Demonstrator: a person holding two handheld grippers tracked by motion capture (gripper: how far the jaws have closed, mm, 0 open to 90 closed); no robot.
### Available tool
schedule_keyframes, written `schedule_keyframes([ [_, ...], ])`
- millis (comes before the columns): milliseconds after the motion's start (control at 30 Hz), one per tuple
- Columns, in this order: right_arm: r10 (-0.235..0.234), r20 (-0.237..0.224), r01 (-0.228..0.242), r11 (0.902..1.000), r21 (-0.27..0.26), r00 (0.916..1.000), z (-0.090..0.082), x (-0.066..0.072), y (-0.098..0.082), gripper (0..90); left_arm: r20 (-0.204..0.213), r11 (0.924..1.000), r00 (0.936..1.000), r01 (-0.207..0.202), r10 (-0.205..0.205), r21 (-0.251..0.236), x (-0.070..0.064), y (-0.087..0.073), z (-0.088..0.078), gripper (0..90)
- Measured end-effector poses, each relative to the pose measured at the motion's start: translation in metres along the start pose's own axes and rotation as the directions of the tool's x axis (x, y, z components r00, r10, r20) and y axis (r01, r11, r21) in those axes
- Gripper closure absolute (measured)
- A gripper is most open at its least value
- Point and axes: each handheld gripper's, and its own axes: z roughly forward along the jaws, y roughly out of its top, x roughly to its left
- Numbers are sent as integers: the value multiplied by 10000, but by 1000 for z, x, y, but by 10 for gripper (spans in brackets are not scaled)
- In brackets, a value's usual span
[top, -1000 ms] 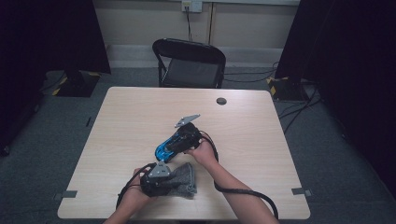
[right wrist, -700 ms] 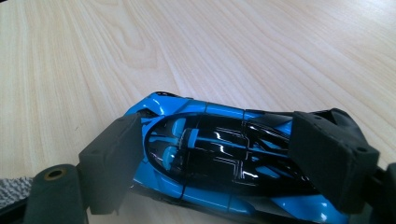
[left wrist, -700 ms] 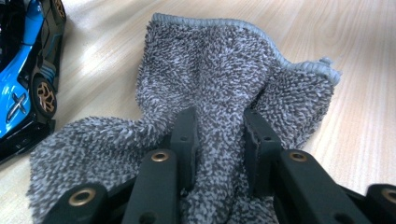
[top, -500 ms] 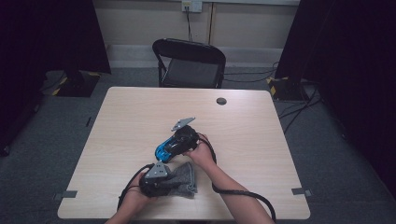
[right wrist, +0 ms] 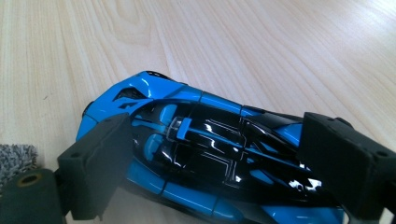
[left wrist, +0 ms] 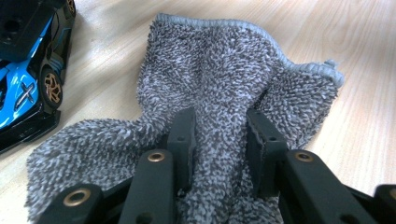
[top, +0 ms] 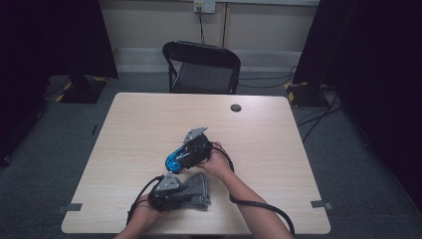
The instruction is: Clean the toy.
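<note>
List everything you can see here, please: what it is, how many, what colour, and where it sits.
toy car: one, blue and black, near the middle of the table, between the right gripper's jaws
cloth: one, grey and fluffy, on the table's near part, a fold of it pinched in the left gripper
small round disc: one, dark, on the table's far side
table: one, light wood, centre of the room
folding chair: one, black, behind the table
wall socket: one, pale, on the far wall
tape marks: two, grey, at the near table edge
left gripper: one, black, shut on the cloth
right gripper: one, black, jaws either side of the car and just opening wider
forearms: two, entering from the bottom
</note>
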Motion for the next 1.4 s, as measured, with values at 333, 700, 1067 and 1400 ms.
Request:
schedule_keyframes([
  [333,-17,-379,39,9982,597,9993,7,-6,8,20,-65,10000,10000,50,-51,-39,-1,0,0,663],
  [700,194,-444,-192,9998,40,9988,10,-7,2,13,-72,9999,9999,126,-127,-27,-3,0,1,581],
  [1067,293,-355,-300,9994,-189,9989,9,-5,-1,13,120,9887,9920,1243,-1257,841,1,12,0,783],
  [1400,378,-346,-388,9988,-300,9987,9,-5,-2,14,-1388,9700,9600,2421,-2430,-237,29,19,-58,783],
])
